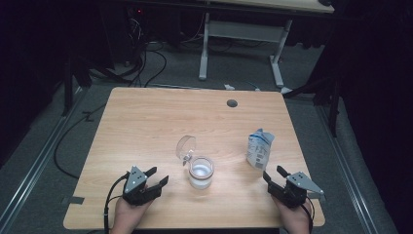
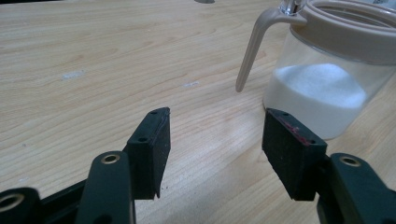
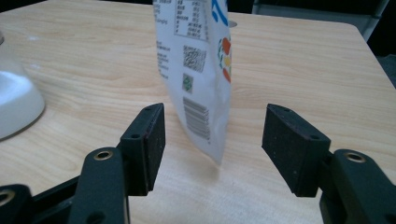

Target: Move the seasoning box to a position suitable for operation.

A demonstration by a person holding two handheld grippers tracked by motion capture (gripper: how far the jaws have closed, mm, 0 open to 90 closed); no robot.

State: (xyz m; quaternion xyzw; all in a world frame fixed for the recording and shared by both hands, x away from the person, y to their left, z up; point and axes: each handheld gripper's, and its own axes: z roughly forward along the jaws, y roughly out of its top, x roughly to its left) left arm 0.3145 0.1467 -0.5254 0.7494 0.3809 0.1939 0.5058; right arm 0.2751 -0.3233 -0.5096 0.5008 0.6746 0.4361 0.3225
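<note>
Pouch point(image 3: 198, 70) stands upright before the low, level, open right gripper point(image 3: 212, 133); left gripper point(image 2: 217, 140) open too.

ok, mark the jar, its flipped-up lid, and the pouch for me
jar point(image 1: 201, 173), high view, on its glass side over the white powder
lid point(image 1: 185, 146), high view, middle of the clear raised lid
pouch point(image 3: 198, 60), right gripper view, on its printed face

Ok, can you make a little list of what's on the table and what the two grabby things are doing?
jar: clear jar with white powder, lid flipped open, mid-table
pouch: white printed pouch standing right of the jar
left gripper: fingers open, empty, beside the jar
right gripper: fingers open, empty, facing the pouch
table: wooden
</note>
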